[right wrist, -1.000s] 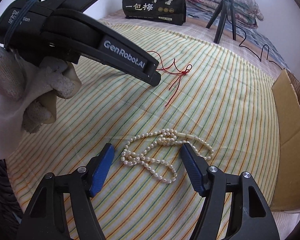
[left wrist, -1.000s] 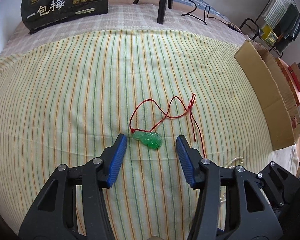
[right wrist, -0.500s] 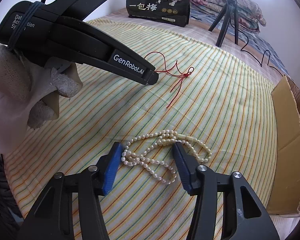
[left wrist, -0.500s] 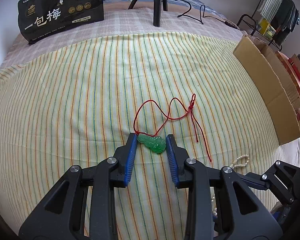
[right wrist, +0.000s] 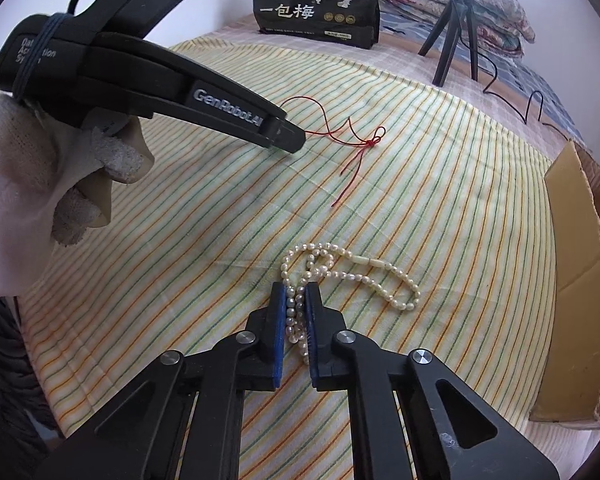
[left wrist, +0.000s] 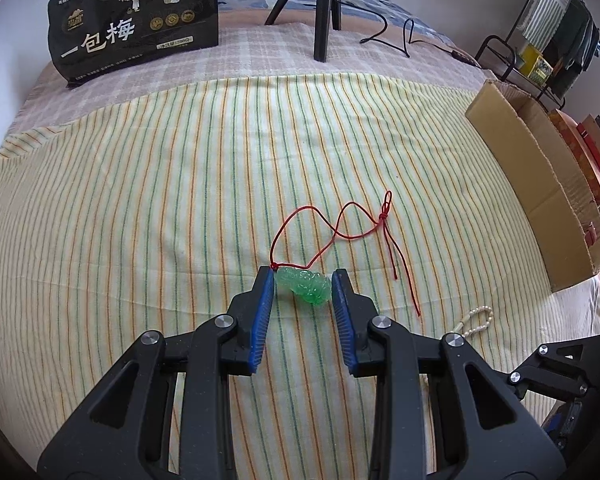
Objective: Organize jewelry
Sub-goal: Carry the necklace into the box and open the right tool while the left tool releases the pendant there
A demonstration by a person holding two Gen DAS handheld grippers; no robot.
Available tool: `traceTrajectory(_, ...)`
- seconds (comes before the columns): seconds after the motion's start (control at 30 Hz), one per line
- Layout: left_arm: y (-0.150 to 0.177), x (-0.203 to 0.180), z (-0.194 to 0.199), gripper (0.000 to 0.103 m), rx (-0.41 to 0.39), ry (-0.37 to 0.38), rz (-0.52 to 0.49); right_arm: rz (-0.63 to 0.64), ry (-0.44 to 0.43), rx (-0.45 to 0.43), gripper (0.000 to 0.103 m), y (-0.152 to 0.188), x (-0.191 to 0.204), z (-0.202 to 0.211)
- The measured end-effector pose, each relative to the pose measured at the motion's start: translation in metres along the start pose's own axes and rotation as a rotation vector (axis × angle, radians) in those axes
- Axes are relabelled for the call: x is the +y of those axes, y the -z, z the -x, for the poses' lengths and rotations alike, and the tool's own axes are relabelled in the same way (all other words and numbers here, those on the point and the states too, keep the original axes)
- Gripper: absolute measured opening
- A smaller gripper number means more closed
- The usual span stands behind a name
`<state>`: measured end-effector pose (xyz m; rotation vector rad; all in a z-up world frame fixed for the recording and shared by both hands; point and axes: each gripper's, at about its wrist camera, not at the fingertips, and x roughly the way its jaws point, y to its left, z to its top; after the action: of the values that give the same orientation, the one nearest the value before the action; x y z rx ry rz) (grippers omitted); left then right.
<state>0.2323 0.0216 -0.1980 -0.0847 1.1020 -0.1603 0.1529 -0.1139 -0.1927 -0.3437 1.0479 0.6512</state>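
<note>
A green carved pendant on a red cord lies on the striped cloth. My left gripper is shut on the pendant, blue pads touching both its ends. A pearl necklace lies in a loose heap on the cloth. My right gripper is shut on a bunch of its strands, the rest trailing right. The left gripper's body shows in the right wrist view, its tip by the red cord. A loop of pearls shows at the left wrist view's right.
A striped cloth covers the bed. A cardboard box stands along the right side and shows in the right wrist view. A black bag with Chinese lettering and a tripod stand at the far end.
Both grippers have closed from wide open: the left onto the green pendant, the right onto the pearl strands. Both moved slightly forward and down.
</note>
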Motion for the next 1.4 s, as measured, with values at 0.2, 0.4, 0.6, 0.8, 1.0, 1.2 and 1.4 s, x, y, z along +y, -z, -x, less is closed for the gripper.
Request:
traceTrajectory(0.2, -0.002, 0.002, 0.017, 0.029, -0.035, 0.014, 0.013, -0.022, 0.006, -0.022, 0.007, -0.001, -0.005, 0.015)
traceTrajectory(0.4, -0.005, -0.005, 0.040, 0.029, -0.079, 0.043, 0.014, -0.045, 0.032, -0.079, 0.006, -0.007, -0.013, 0.041)
traceTrajectory(0.6, -0.008, -0.021, 0.066, 0.029, -0.133, 0.072, -0.007, -0.078, 0.062, -0.140, 0.003, -0.014, -0.025, 0.068)
traceTrajectory(0.8, -0.009, -0.033, 0.086, 0.029, -0.166, 0.095, -0.023, -0.106, 0.077, -0.182, 0.003, -0.017, -0.034, 0.086)
traceTrajectory(1.0, -0.010, -0.041, 0.104, 0.029, -0.198, 0.122, -0.018, -0.121, 0.095, -0.233, 0.003, -0.020, -0.040, 0.108)
traceTrajectory(1.2, -0.013, -0.052, 0.122, 0.029, -0.231, 0.148, -0.023, -0.132, 0.119, -0.283, 0.003, -0.025, -0.046, 0.129)
traceTrajectory(1.4, -0.017, -0.069, 0.139, 0.029, -0.265, 0.179, -0.040, -0.156, 0.143, -0.327, 0.003, -0.029, -0.056, 0.148)
